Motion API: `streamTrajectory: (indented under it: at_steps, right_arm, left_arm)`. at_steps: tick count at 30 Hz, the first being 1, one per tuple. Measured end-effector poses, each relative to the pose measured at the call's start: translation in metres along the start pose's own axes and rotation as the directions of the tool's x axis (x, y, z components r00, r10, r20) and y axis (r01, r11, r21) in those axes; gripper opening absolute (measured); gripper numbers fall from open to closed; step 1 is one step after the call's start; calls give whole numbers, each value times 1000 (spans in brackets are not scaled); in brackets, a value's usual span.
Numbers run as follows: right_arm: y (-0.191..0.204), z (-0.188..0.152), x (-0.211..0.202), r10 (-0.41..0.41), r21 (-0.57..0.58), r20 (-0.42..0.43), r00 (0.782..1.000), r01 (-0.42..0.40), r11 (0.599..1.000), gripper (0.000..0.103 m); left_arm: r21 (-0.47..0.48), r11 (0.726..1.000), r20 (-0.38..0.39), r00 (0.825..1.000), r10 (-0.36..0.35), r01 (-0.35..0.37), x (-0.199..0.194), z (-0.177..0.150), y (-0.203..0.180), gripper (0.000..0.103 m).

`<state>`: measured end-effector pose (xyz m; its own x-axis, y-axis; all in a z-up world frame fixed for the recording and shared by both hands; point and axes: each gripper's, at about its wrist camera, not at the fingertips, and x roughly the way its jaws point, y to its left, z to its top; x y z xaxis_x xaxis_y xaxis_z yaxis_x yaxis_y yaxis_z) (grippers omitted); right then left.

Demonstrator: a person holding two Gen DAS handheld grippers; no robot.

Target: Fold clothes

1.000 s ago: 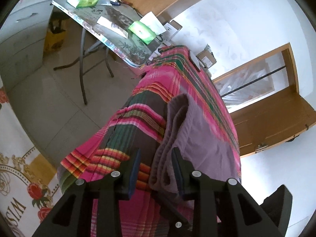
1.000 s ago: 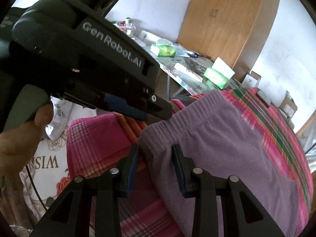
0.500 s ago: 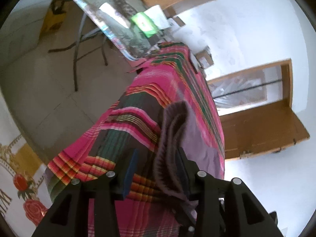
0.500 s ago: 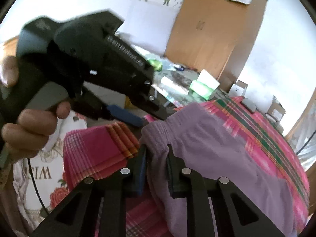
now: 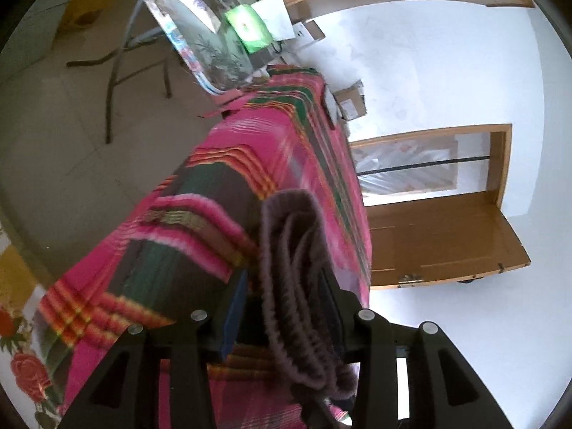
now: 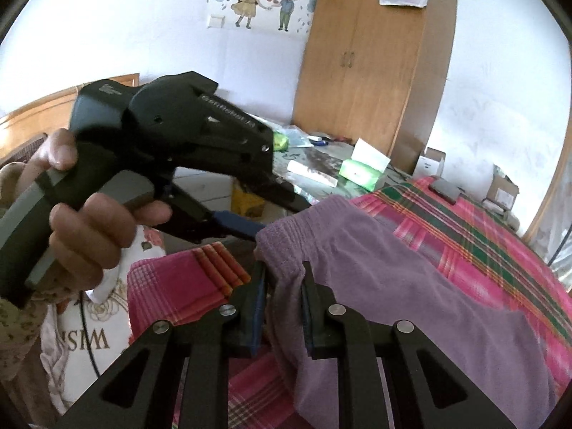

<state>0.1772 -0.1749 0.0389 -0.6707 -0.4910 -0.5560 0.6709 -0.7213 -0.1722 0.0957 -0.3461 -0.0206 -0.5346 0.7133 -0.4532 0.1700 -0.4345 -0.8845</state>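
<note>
1. Left wrist view.
   - Shows the left gripper with jaws spread wider than a second ago.
   - Finds the bunched waistband of the purple garment hanging loose between them: clear of the blue pad at 9 o'clock, up against the finger at 3 o'clock.
   - Cannot tell whether that hidden pad presses, but reads as a slack hold, not a clamp.
   - Follows the rest of the cloth from the jaws toward 12 o'clock, lying on the plaid cover.

2. Right wrist view.
   - Shows the right gripper with jaws drawn in narrow compared with a second ago, pinched on the waistband edge of the purple garment.
   - Traces the garment from the jaws out toward 3 and 4 o'clock, spread over the plaid cover.
   - Places the left gripper just past the jaws at 12 o'clock, carried by a hand at 9 o'clock, jaws gaping around the waistband corner.

3. Meaning for the fold, as a judgement.
   - Puts the firm hold on the right side now, with the left easing off.
   - Suggests a regrip along the waistband before any fold is carried over.
   - Counts the fold itself as not yet made.
</note>
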Motion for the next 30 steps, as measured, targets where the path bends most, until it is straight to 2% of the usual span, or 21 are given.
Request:
streamTrajectory:
  at_steps: [4,7,9,11,17,22,25,26,28,30]
  right_arm:
    - [0,-1,-3,10,13,3,1000,-10,1000,18]
    - [-1,-1,-4,22,25,4,1000,-22,999,18]
    - [-1,-1,-4,31,32,-2,1000,-30,999,18]
    - [-2,-2,-3,43,42,-8,999,-43,998,18]
    - [-3,-4,-1,67,56,-11,998,-67,996,18]
    - [-6,-3,-1,78,69,-2,997,-78,995,18]
    - [-7,-3,1,82,70,-2,997,-82,994,18]
    - [-7,-2,1,83,70,-1,997,-82,994,18]
    - [-8,-2,1,84,71,0,997,-83,994,18]
    - [-9,-2,2,82,72,1,997,-82,994,18]
  left_arm:
    - [17,999,-1,1000,-28,28,2,0,-6,41]
    - [0,997,17,997,-75,75,-2,1,-2,42]
    - [-12,992,32,991,-129,129,-6,0,2,52]
    - [-12,990,34,989,-142,142,-8,1,4,55]
    - [-12,998,-1,998,-60,60,2,3,2,55]
    - [16,1000,-52,998,17,-16,21,8,-6,55]
    - [43,998,-84,995,59,-55,35,15,-14,51]
    - [46,997,-91,994,67,-63,39,18,-16,45]
    - [43,996,-106,991,83,-79,47,25,-17,40]
    - [50,994,-113,989,98,-93,52,30,-18,25]
